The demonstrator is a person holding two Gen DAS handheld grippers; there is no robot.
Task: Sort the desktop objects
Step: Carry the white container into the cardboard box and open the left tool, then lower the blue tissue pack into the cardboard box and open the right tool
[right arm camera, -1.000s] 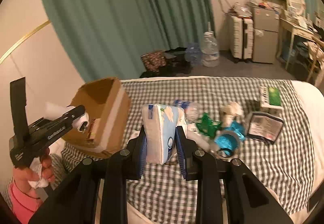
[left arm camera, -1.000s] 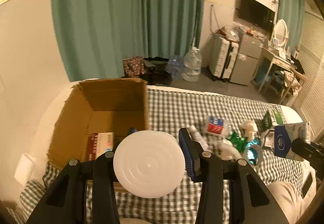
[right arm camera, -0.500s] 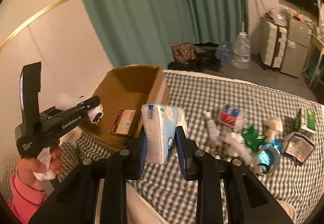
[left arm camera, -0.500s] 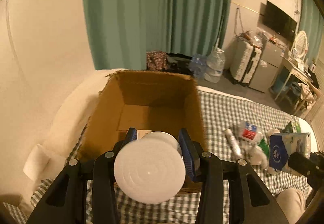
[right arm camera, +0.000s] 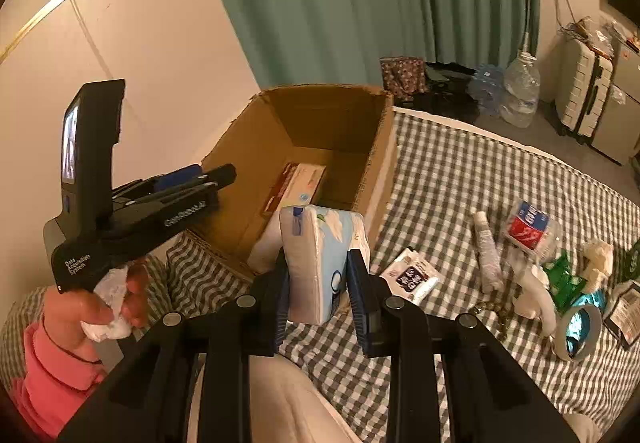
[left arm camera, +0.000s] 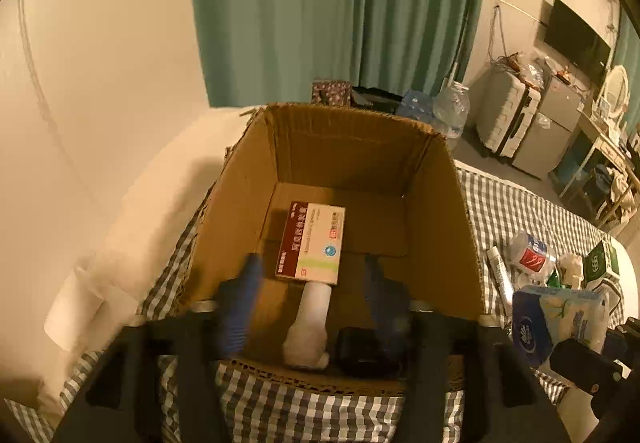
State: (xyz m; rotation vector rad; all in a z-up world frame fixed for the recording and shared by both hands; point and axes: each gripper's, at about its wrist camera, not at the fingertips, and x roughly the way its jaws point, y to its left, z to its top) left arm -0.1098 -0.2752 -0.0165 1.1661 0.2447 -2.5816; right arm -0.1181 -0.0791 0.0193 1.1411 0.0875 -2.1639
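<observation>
Since a second ago my left gripper (left arm camera: 312, 279) has swung from the checked cloth to a spot over the cardboard box (left arm camera: 440, 211), and the white round jar (left arm camera: 310, 323) it carried has left it. Its jaws are opening, blurred, pads clear of the jar, which now lies on its side on the box floor, one end touching the medicine carton (left arm camera: 312, 243). I let go there because the box is where sorted things collect, and from low over the rim the jar has little way to fall.

My right gripper (right arm camera: 318, 283) has come nearer the box too, clamped on the blue-and-white tissue pack (right arm camera: 320, 263), which stands on edge between the pads, just outside the box's near wall. I judge it goes in next.

The bottle, tape roll and packets lie well to the right of the box, unsorted.
</observation>
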